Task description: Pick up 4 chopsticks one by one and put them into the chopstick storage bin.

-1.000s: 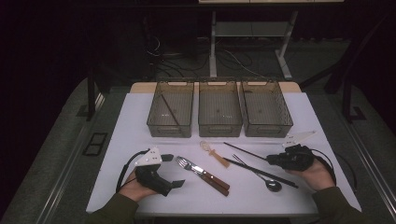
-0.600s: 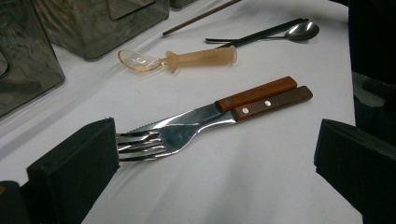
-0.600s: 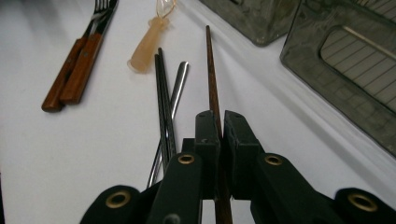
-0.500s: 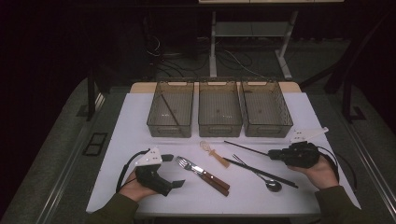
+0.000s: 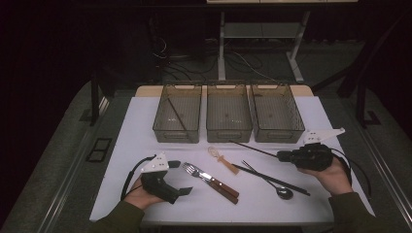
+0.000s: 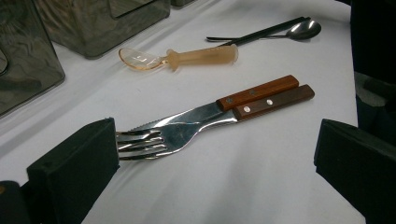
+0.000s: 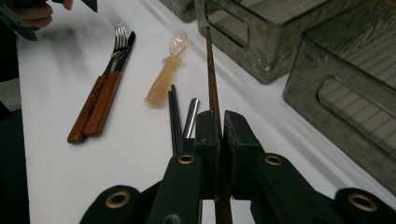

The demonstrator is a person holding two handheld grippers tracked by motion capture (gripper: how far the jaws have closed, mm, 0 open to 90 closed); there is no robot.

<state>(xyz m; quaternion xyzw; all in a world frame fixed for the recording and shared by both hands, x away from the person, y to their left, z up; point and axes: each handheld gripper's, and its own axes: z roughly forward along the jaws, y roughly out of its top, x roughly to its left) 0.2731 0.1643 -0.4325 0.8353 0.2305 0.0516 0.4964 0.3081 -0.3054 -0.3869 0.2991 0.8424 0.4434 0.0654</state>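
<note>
Brown wood is what the right gripper (image 7: 215,122) holds: a thin chopstick (image 7: 211,70) is pinched between its two black fingers (image 7: 205,135), which are pressed almost together on it. In the high view this chopstick (image 5: 252,149) reaches out from the right gripper (image 5: 282,156) toward the left, its far tip just in front of the middle bin (image 5: 229,127), and it hangs above the white surface (image 5: 126,126).

The left gripper (image 5: 187,191) rests on the surface at the near left, held by the left hand (image 5: 138,196). Its fingers (image 6: 74,168) are spread wide and nothing is between them; in the left gripper view the fork (image 6: 154,137) lies just ahead of them.

The fork lies together with a knife (image 6: 261,91), both with wooden handles, touching side by side. Beyond them lies a translucent amber spoon (image 6: 180,57). A metal spoon (image 5: 283,191) and a pair of black chopsticks (image 5: 277,179) lie near the right hand (image 5: 333,177). Three grey bins stand in a row at the back; the left bin (image 5: 178,130) has one dark stick (image 5: 176,114) inside.
</note>
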